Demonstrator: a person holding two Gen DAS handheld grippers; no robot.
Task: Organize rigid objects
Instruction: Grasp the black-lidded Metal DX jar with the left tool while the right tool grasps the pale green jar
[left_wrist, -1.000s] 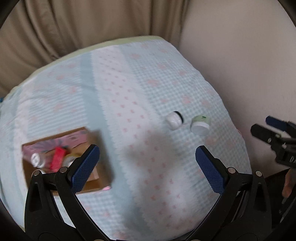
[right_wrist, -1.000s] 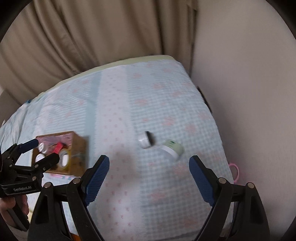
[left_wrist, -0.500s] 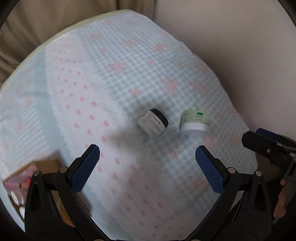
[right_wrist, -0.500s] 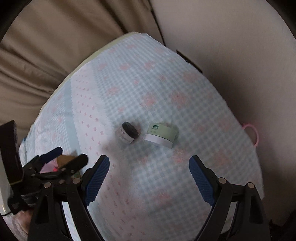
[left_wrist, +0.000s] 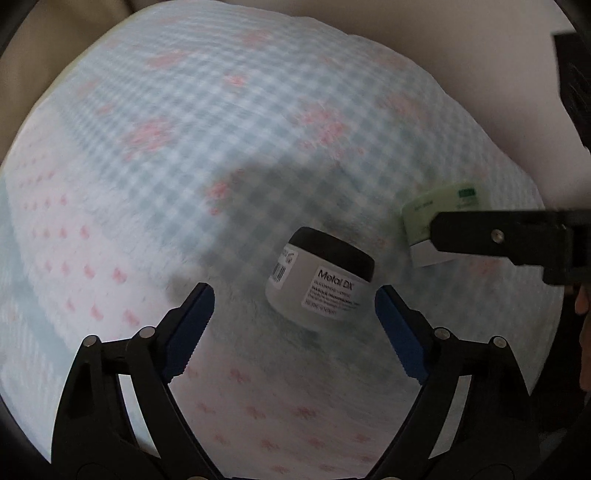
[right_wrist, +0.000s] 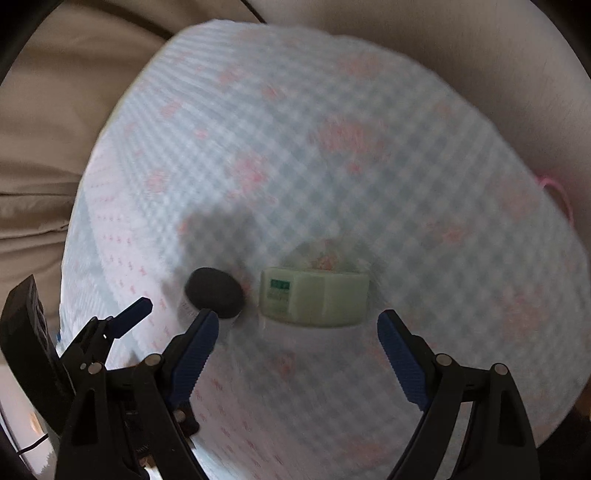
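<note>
A white jar with a black lid (left_wrist: 319, 280) lies tilted on the checked cloth, just ahead of my open left gripper (left_wrist: 293, 306), between its blue pads. It also shows in the right wrist view (right_wrist: 215, 293). A white jar with a pale green lid (right_wrist: 314, 299) sits just ahead of my open right gripper (right_wrist: 297, 338). In the left wrist view the green-lidded jar (left_wrist: 424, 214) is partly hidden behind a finger of the right gripper. Both grippers are empty.
The light blue checked cloth with pink flowers (left_wrist: 221, 129) covers the table. A beige curtain (right_wrist: 55, 129) hangs behind on the left and a pale wall (right_wrist: 480, 55) is close on the right. A pink ring (right_wrist: 554, 192) lies at the cloth's right edge.
Both grippers have moved down and forward, close to the two jars. The cardboard box with items has dropped out of both views. Both grippers stay open.
</note>
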